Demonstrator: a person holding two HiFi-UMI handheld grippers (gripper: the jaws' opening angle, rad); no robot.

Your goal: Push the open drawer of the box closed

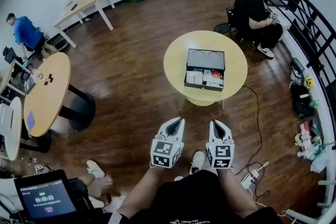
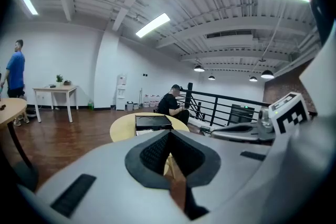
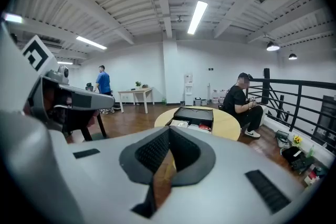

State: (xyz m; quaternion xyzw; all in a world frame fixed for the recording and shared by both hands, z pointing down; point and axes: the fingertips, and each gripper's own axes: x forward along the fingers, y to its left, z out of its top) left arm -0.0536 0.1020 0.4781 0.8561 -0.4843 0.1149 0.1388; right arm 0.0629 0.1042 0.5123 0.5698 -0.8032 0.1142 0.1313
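Wood floor (image 1: 131,60), white walls, ribbed ceiling with strip lights. Round table (image 1: 176,68) stood at centre of the head view, slightly right.

Box (image 1: 205,59) sat on that table, dark top with two round recesses. Its drawer (image 1: 203,78) was pulled out toward the lower edge of the frame. White and red packets showed inside it. In my left gripper view the box (image 2: 152,122) lay just above the jaw tips. In my right gripper view the box (image 3: 195,113) lay just above and right of the tips, with the open drawer (image 3: 188,124) on its near side.

Left gripper (image 1: 180,120) was low in the head view, centre, well apart from the table, over bare floor. Its jaws were pressed together at the tips, with nothing between them; its own view (image 2: 169,136) confirmed this.

Right gripper (image 1: 214,124) was just beside the left one, to its right, at about the same height in the frame. Its jaws were also together at the tips and empty, as seen in its own view (image 3: 169,131). Neither gripper touched the box or the drawer.

Surroundings:
- A seated person (image 1: 254,13) in black was at upper right, beside a dark railing (image 1: 310,23).
- A person in blue (image 1: 23,31) was at the left edge.
- A second round table (image 1: 47,94) was at left.
- A long table (image 1: 84,2) was at upper left.
- A screen (image 1: 47,199) was at lower left.
- Cables (image 1: 252,170) lay on the floor at lower right.
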